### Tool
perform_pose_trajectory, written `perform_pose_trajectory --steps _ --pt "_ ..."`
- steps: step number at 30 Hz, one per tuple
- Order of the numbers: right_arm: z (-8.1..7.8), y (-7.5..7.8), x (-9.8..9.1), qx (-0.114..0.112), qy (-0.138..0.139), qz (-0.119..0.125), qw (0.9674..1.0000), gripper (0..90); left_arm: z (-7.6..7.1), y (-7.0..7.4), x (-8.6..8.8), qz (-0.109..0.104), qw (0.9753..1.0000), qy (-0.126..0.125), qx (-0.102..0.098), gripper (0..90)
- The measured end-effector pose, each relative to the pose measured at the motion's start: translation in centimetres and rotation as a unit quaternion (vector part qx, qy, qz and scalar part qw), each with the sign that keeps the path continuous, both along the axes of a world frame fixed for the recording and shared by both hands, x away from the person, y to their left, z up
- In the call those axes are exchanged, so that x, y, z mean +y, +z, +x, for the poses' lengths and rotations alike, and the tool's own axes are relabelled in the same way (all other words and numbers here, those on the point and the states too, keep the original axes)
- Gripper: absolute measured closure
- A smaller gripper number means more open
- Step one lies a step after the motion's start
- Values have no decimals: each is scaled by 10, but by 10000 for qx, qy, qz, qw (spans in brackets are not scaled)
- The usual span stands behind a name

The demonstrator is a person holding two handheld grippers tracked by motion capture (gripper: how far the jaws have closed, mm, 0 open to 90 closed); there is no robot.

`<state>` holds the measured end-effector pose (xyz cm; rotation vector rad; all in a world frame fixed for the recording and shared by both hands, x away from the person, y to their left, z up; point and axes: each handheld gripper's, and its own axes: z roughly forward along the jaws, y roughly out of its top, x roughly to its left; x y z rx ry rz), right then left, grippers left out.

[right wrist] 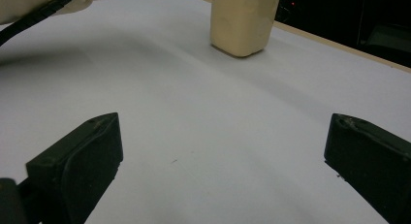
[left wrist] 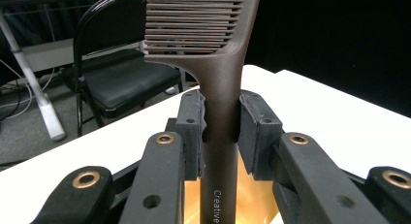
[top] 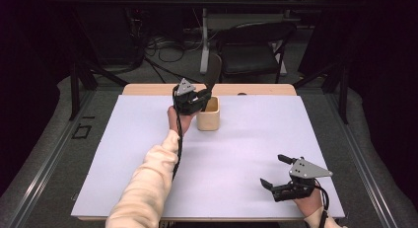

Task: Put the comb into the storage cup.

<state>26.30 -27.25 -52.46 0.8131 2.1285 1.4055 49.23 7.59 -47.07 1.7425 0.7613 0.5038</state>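
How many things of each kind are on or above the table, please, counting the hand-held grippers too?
Brown comb: 1
Cream cup: 1
Hand-held gripper: 2, left hand-held gripper and right hand-held gripper
Total: 4

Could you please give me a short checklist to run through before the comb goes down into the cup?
1. Left gripper pads clamp the comb by its handle: ok.
2. Comb upright, teeth on top, handle end pointing down: ok.
3. Handle lined up over the cup opening, seen lit below the jaws: ok.
4. Cup standing upright on the table: ok.
5. Right gripper open, holding nothing, well away from the cup near the front edge: ok.
6. How deep the handle end already sits in the cup: cannot tell.
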Motion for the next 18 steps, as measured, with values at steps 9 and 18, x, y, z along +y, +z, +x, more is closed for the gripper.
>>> perform_pose_trajectory --steps 9,18 --pt "0 0 0 4 -6 12 10000 0 0 -2 1 34 10000 -72 40 725" --pt "0 0 0 2 -6 12 10000 0 0 -3 0 118 9999 -88 61 725"
